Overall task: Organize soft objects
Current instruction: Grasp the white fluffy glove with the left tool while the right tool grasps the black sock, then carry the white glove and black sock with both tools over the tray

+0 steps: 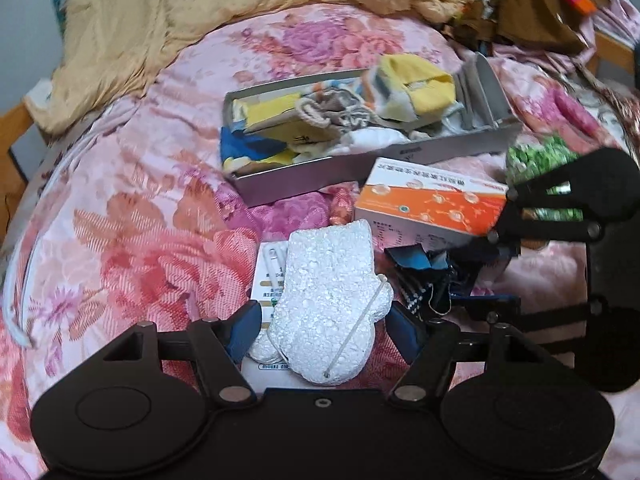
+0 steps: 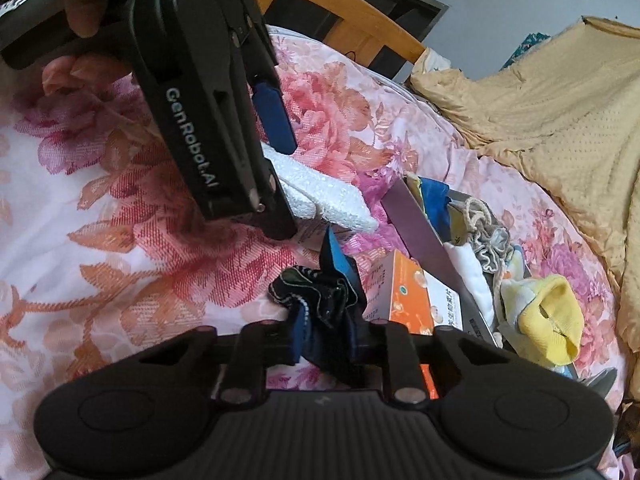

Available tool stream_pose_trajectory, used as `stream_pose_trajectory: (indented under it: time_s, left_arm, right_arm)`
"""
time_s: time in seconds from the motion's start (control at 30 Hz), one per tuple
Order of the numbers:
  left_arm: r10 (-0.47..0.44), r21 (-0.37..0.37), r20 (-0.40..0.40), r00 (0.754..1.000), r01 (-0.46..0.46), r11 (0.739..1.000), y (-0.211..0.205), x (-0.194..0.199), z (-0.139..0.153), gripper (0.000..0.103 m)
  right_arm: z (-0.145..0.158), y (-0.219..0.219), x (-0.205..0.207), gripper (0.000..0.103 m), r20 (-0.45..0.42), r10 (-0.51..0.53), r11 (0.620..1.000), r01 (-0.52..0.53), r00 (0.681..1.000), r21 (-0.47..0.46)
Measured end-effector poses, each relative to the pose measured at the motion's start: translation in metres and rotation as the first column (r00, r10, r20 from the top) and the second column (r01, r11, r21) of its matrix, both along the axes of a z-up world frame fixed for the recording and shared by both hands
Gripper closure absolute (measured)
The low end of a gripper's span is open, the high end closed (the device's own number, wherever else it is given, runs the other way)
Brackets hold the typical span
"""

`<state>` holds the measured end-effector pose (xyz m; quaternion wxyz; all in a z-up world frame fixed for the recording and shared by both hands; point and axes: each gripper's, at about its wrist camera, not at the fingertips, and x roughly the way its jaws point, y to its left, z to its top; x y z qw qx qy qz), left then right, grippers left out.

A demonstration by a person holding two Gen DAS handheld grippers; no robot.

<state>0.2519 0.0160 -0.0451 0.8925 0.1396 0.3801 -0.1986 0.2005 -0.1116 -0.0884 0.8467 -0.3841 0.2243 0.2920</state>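
Each black claw (image 2: pixel 326 344) has blue pads, silver screws and round housings; one reads "GenRobot.AI".

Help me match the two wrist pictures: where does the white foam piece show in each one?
Left wrist: the white foam piece sits low at centre, between the left tool's blue pads.
Right wrist: it lies left of centre in the upper half, partly behind the left tool.
Shared landmark: the orange and white box.
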Motion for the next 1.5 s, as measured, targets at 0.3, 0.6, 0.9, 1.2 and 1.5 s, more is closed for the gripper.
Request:
stream_pose_trajectory:
  time_s: [0.3, 0.6, 0.9, 1.2, 1.5]
  left_arm:
    - [0.005, -0.010, 0.017, 1.000, -0.005, 1.000, -0.001, -0.002, 0.001, 0.041]
    - [0.076, -0.036, 0.051, 0.996, -0.074, 0.997, 0.007, -0.001, 0.012, 0.041]
    - [0.177, -0.105, 0.039, 0.983, -0.172, 0.979, 0.022, 0.007, 0.014, 0.042]
    - [0.172, -0.197, 0.098, 0.980, -0.150, 0.969, 0.017, -0.003, 0.021, 0.042]
    - [0.222, -0.334, 0.105, 0.969, -0.175, 0.926, 0.015, 0.000, 0.039, 0.042]
  right_arm:
    - [0.016, -0.006, -0.002, 0.093, 0.025, -0.067, 0.996, 0.065, 0.997, 0.068]
    - [0.024, -0.011, -0.002, 0.093, 0.044, -0.103, 0.990, 0.098, 0.994, 0.102]
    - [0.031, -0.016, 0.001, 0.093, 0.073, -0.133, 0.983, 0.122, 0.988, 0.139]
    - [0.045, -0.023, 0.000, 0.093, 0.154, -0.183, 0.967, 0.149, 0.971, 0.206]
    - [0.070, -0.040, 0.014, 0.093, 0.208, -0.265, 0.932, 0.195, 0.942, 0.306]
